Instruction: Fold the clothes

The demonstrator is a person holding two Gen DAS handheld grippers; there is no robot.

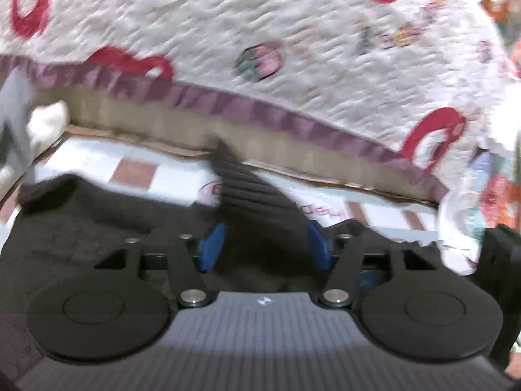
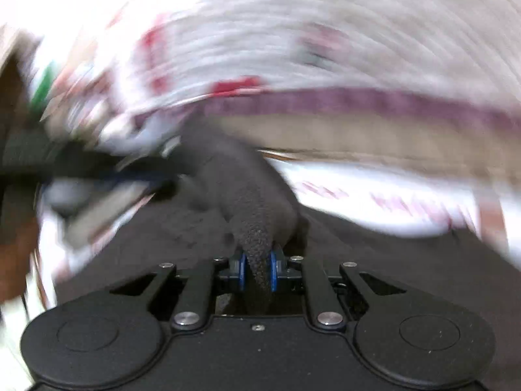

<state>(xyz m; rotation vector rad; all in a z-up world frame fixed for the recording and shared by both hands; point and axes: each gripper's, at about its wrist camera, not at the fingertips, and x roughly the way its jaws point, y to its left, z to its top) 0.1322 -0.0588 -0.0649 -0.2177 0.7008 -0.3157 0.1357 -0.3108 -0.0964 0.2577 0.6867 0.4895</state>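
A dark grey ribbed knit garment (image 1: 254, 202) lies in front of both grippers. In the left wrist view a raised fold of it stands between the blue pads of my left gripper (image 1: 265, 244); the pads are well apart, one on each side of the cloth. In the right wrist view my right gripper (image 2: 257, 268) is shut on a bunched fold of the same dark garment (image 2: 247, 195), with the blue pads (image 2: 241, 268) pressed against the cloth. That view is heavily blurred. The left gripper's dark body (image 2: 81, 169) shows at the left there.
A white quilt (image 1: 260, 32) with red shapes, a strawberry print and a purple ruffled border (image 1: 293, 123) hangs behind. A white sheet with pink squares and lettering (image 1: 136, 172) lies under the garment. The quilt and its border (image 2: 358, 101) also show blurred in the right wrist view.
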